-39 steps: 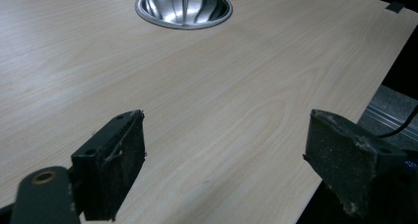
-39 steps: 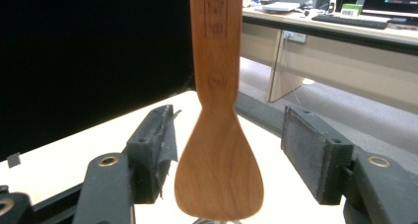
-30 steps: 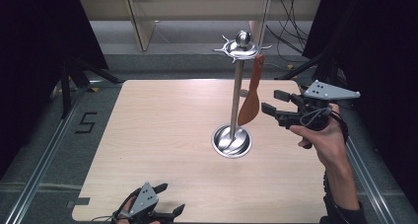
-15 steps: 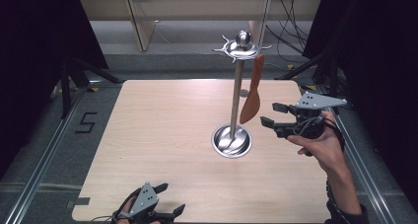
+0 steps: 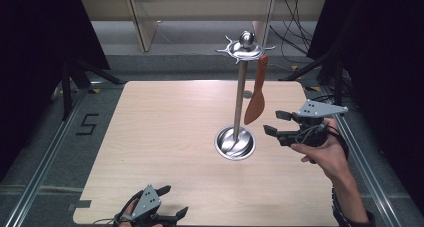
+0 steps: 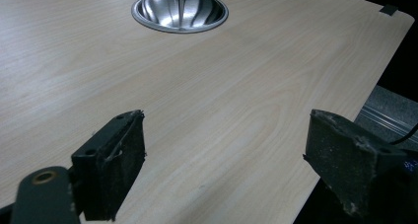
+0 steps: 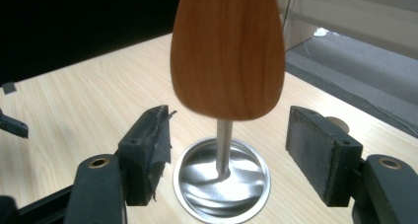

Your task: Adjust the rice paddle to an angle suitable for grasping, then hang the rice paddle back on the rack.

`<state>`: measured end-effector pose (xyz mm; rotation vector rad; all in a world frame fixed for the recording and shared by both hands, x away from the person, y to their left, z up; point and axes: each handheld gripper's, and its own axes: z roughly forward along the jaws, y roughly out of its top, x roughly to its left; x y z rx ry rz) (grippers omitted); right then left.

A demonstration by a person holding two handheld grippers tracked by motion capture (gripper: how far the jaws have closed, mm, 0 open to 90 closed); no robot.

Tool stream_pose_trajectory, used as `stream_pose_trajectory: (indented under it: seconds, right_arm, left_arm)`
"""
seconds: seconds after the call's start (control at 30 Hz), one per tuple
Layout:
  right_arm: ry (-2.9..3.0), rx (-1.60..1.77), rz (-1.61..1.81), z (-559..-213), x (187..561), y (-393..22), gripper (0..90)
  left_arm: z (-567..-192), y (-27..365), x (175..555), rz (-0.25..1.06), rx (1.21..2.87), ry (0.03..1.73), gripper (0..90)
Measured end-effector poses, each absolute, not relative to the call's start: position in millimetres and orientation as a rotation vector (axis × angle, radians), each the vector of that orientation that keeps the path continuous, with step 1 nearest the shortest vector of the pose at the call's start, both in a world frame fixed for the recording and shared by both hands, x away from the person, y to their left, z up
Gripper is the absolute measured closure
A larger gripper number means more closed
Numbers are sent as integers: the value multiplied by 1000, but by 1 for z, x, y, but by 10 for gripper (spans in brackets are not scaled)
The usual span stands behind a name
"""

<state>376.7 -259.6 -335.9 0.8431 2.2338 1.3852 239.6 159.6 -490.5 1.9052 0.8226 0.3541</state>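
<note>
Spatula (image 5: 255,98) hanging from hook of steel stand (image 5: 240,94), blade near pole. Right gripper (image 5: 274,122) beside stand base, spread, empty, just been widening. Left gripper (image 5: 168,202) spread, empty, well short of stand. Advice: raise, straddle blade squarely, pinch, then unhook upward.

Brown wooden spatula (image 5: 256,98) hangs blade-down from the steel stand's (image 5: 239,101) hook; untouched.
</note>
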Motion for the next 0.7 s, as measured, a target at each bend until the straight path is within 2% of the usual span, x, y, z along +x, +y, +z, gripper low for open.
stream_pose_trajectory:
  seconds: [0.7]
  right_arm:
    - [2296,894,1304,-366,371,-273,333]
  left_arm:
    - [-491,160,239,359,1912,829,147]
